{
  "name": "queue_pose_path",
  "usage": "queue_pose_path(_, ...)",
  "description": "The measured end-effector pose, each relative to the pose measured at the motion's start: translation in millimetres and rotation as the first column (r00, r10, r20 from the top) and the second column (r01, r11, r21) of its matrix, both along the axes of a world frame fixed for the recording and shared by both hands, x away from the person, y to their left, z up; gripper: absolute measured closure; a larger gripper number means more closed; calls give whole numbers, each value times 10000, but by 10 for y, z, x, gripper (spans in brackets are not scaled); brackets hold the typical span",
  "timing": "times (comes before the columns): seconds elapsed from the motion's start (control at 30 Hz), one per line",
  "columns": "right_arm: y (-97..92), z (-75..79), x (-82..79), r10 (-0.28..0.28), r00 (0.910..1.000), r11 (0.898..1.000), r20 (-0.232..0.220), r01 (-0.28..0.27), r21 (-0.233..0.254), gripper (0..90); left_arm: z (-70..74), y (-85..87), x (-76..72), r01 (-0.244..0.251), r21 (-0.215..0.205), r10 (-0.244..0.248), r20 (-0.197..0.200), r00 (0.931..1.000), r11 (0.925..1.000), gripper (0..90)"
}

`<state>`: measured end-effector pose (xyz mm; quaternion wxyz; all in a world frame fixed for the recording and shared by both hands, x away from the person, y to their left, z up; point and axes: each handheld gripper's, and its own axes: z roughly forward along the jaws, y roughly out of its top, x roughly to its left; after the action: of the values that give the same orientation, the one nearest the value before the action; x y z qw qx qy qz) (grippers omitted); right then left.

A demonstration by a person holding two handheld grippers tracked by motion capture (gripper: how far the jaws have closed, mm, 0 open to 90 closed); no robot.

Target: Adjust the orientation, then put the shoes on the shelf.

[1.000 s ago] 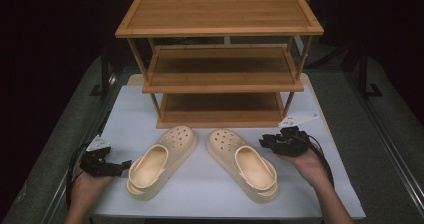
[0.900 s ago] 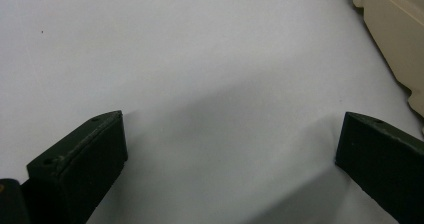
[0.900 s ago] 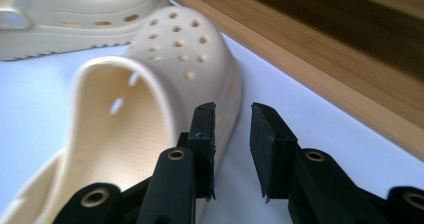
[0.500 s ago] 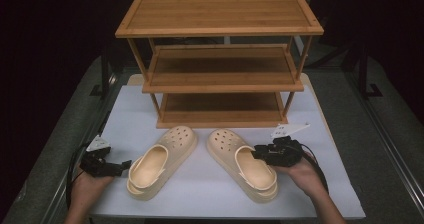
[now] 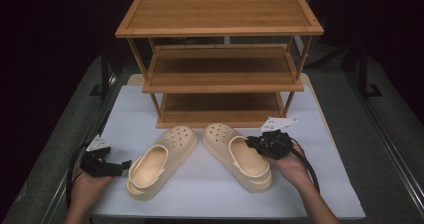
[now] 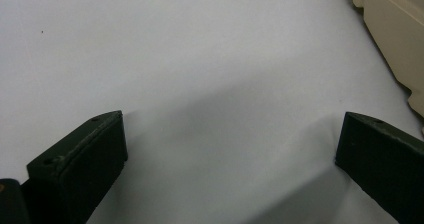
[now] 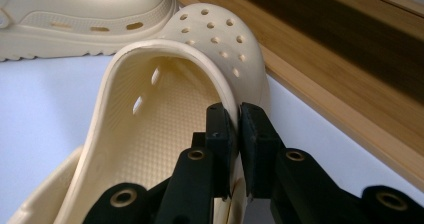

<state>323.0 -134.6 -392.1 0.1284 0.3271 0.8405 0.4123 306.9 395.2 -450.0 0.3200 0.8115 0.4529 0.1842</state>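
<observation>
We saw the white worktop [image 5: 210, 194] brightly lit from above, while everything around it sank into near black. The shelf rack [image 5: 220, 59] threw deep shade over its lower boards. In the left gripper view the fingers [image 6: 80, 164] cast soft grey shadows on the white sheet, and the picture looked slightly soft. In the right gripper view the nearest fingers [image 7: 220, 139] were blurred, the clog [image 7: 165, 104] beyond them sharper, without glare.
</observation>
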Motion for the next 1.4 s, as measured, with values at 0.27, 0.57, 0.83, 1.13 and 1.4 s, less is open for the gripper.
queue_pose_path(0.27,-64,-17,23,161,9990,9980,-423,-134,621,643,3,-1,0,-16,-48,16,-6,10000,10000,0)
queue_pose_path(0.57,-185,37,-52,338,9979,9954,-546,-288,915,486,268,86,-56,241,-794,-216,321,9993,9965,0)
queue_pose_path(0.83,-177,34,-51,398,9979,9951,-512,-350,922,479,591,-71,-132,1121,-1190,-1052,627,9925,9866,0)
queue_pose_path(1.13,-127,32,-41,487,9974,9952,-537,-439,869,473,797,-445,-140,2444,-1231,-2349,866,9681,9618,0)
queue_pose_path(1.4,-96,5,-13,514,9969,9961,-596,-469,747,473,748,-739,-43,3149,-1038,-3094,656,9487,9434,0)
